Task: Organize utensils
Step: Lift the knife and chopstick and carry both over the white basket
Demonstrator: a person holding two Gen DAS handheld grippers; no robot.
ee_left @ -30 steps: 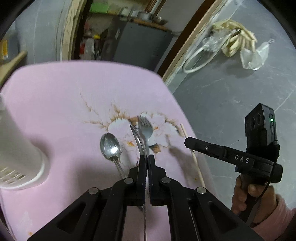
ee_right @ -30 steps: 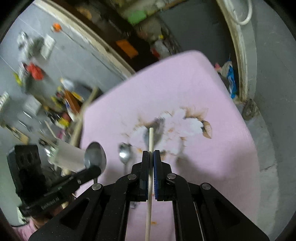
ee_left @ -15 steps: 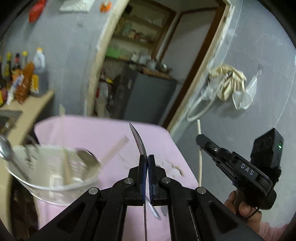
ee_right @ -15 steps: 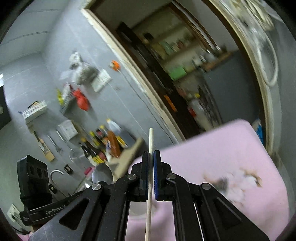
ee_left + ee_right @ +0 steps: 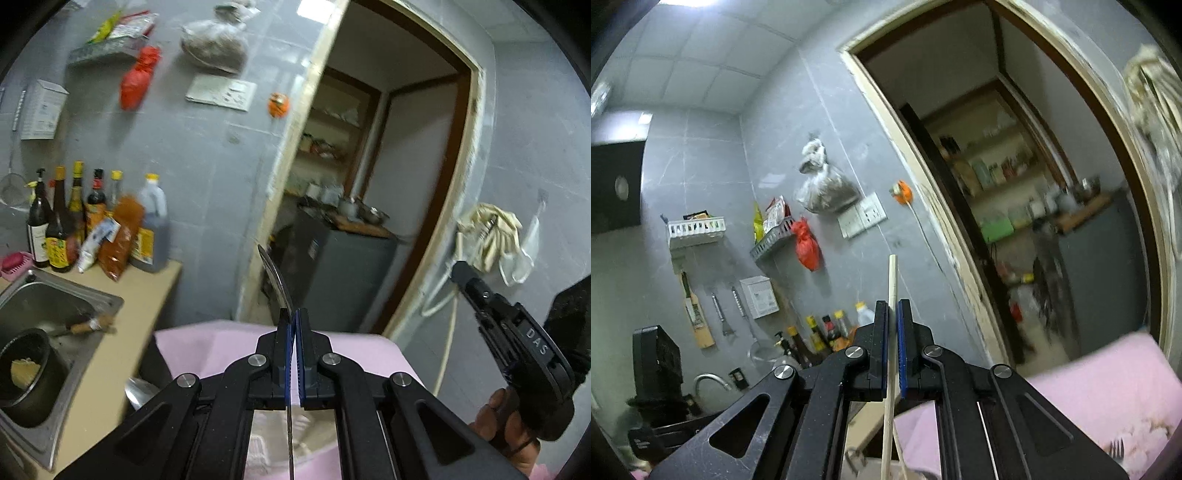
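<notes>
Left wrist view runs from a steel sink (image 5: 55, 306) at the far left, with a black pot (image 5: 26, 373) in it, to a row of bottles (image 5: 92, 225) on the counter (image 5: 147, 317) behind the sink. Right of the sink, the left gripper (image 5: 294, 325) pinches a knife (image 5: 277, 280) between closed fingers, blade standing up over the pink cloth (image 5: 221, 343). A spoon bowl (image 5: 142, 393) shows just below the cloth's left corner. Further right, past the doorway (image 5: 369, 184), the right gripper (image 5: 461, 273) appears, held by a hand (image 5: 495, 417). Right wrist view shows a faucet (image 5: 709, 380) low at the left near the sink area, then the right gripper clamping a pale chopstick (image 5: 892, 284) upright, and fork tines (image 5: 1117, 448) on the cloth at the lower right.
</notes>
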